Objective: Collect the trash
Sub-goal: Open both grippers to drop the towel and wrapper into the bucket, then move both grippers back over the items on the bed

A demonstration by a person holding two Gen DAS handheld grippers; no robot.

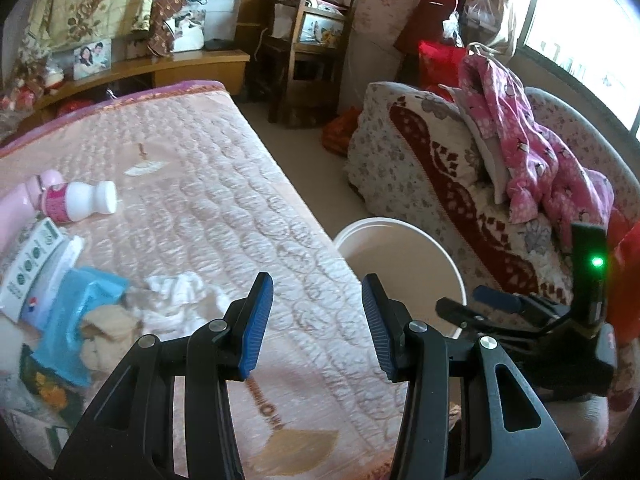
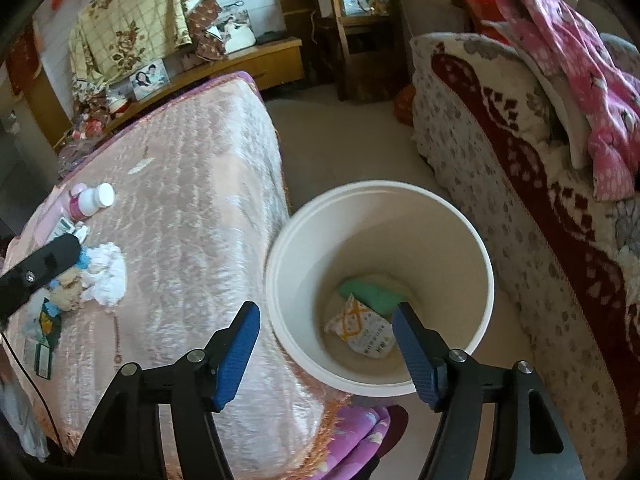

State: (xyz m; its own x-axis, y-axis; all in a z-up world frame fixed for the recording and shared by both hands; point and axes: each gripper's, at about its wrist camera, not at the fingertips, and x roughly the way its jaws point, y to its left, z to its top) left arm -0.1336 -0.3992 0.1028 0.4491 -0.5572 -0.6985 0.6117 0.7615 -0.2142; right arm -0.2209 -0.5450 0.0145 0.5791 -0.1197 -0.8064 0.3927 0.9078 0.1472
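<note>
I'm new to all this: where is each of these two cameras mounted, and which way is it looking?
Left wrist view: sits on the left gripper, looking down across the bed at a litter pile; its own open fingers and the right gripper show.
Right wrist view: sits on the right gripper, looking down into the white bucket holding a wrapper; its own open fingers and part of the left gripper show.
Shared: bed, bucket, white bottle, sofa.

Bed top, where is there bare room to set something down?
The quilted bed is bare from the small bottle and crumpled tissue across to the edge beside the white bucket. The corner around the blue wrapper is crowded.
</note>
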